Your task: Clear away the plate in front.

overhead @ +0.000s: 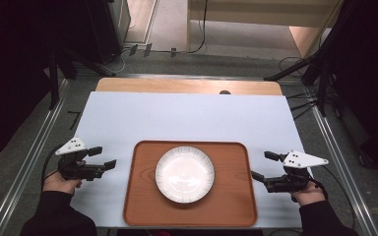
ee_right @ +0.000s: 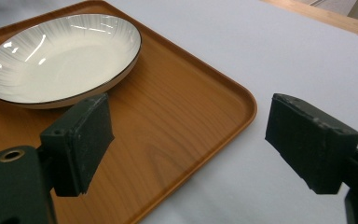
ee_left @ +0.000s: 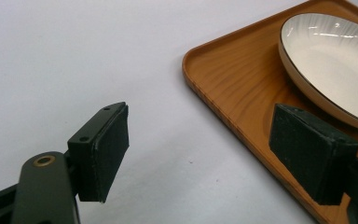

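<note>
2 grippers are flanking the tray, which is lying with its long axis from 9 to 3 o'clock, the plate at its centre. My left gripper and right gripper are pointing inward, jaws wide and empty, each just beside a short edge.
</note>
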Demonstrator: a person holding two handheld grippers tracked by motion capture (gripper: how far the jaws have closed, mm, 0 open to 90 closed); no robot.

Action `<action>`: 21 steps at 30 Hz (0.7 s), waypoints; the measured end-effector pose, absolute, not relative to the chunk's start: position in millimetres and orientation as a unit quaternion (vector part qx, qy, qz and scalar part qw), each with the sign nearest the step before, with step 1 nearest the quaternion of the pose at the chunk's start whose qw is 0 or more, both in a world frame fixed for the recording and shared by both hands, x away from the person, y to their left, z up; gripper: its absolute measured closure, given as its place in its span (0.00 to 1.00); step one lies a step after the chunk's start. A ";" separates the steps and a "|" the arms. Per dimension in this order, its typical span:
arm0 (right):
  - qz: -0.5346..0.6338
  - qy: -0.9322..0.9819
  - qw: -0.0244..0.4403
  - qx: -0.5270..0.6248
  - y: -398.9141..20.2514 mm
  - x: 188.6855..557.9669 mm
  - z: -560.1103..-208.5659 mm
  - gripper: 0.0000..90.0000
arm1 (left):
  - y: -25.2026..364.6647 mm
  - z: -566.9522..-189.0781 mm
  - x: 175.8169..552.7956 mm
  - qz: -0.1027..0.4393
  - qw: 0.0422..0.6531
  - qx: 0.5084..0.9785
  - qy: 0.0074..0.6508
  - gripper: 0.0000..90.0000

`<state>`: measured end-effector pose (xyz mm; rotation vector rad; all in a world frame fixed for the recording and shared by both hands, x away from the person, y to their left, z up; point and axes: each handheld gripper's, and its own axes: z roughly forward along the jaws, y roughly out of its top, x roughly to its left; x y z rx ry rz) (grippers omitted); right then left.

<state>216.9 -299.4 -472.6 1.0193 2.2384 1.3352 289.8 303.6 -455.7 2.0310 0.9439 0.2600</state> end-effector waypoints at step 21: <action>0.476 0.784 0.171 0.361 -299.8 216.3 -471.0 0.17 | 312.7 -458.6 290.3 0.141 0.432 0.800 0.391 0.23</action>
